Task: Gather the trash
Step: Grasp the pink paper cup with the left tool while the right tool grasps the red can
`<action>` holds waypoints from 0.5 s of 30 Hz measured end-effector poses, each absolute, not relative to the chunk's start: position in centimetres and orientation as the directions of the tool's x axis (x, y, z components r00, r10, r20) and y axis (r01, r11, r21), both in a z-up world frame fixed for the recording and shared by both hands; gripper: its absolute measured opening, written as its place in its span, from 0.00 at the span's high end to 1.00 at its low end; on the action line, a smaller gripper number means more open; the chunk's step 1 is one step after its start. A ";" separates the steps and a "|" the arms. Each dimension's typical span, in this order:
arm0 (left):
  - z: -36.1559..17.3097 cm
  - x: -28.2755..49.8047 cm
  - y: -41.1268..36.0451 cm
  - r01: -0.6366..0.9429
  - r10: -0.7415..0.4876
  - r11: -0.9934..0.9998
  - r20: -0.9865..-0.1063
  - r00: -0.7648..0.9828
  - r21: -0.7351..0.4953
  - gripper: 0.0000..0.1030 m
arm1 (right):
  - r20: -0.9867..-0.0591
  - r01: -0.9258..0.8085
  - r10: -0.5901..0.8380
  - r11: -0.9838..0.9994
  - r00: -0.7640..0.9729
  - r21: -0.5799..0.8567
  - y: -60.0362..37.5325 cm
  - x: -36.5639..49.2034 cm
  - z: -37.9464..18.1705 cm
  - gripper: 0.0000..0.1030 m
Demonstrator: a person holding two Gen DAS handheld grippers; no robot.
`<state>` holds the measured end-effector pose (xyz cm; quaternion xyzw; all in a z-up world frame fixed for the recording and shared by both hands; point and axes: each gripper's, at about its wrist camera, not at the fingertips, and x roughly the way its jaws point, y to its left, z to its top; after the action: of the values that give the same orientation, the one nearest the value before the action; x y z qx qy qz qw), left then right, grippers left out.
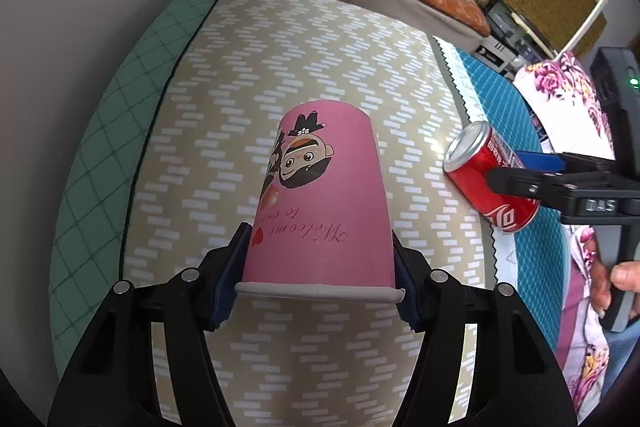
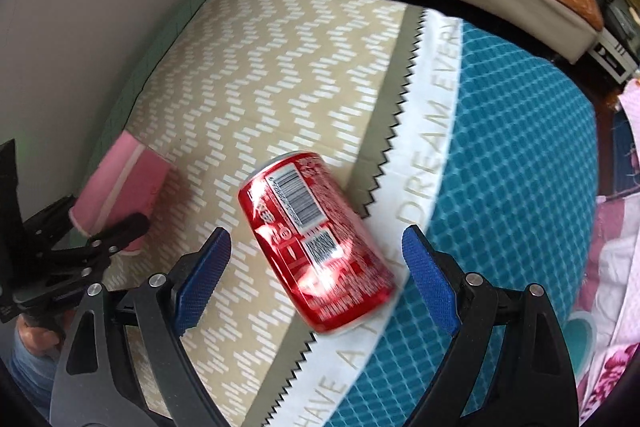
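Left wrist view first: the patterned bed cover (image 1: 280,67) fills most of the frame, beige with white dashes, and a teal panel (image 1: 512,131) runs down its right side. In the lower middle I have the pink paper cup (image 1: 320,203) lying on its side, base pointing up the frame, and my left gripper (image 1: 318,279) is clamped on it just above the rolled rim, both blue pads pressed against the cup wall. To the right of the cup, well apart, the red soda can (image 1: 490,179) lies on its side across the cover's zigzag seam, with the right gripper (image 1: 520,171) coming in over it from the right edge. In the right wrist view that gripper (image 2: 316,267) stands wide open, holding nothing, its pads either side of the can (image 2: 316,243) and clear of it; I cannot tell how far above it they are. So I judge the cup pickup done and the can pickup in hand. Next I need to lower the right jaws around the can's middle, square to its tilted axis, then close firmly so it cannot roll away.
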<state>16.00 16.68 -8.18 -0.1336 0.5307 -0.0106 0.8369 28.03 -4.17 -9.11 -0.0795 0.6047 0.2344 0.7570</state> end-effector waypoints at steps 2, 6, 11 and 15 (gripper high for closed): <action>-8.4 15.8 16.6 -0.125 -0.160 0.964 -0.888 0.431 -0.234 0.38 | -0.954 -0.441 0.258 0.882 0.154 0.168 -3.8 27.9 -9.8 0.22; -8.7 15.7 15.7 -0.125 -0.161 0.964 -0.894 0.419 -0.233 0.38 | -0.944 -0.432 0.263 0.888 0.198 0.157 -4.2 26.8 -9.3 0.32; -8.5 15.4 13.9 -0.101 -0.170 0.968 -0.895 0.413 -0.231 0.38 | -0.927 -0.384 0.295 0.903 0.232 0.191 -6.3 25.4 -8.3 0.33; -8.1 15.1 12.0 -0.068 -0.176 0.973 -0.895 0.410 -0.222 0.38 | -0.911 -0.331 0.319 0.916 0.263 0.225 -9.1 23.8 -7.3 0.34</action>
<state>15.07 12.02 -8.14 -0.1125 0.5424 -0.0324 0.8319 23.80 -9.15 -7.31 -0.0054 0.5717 0.2043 0.7946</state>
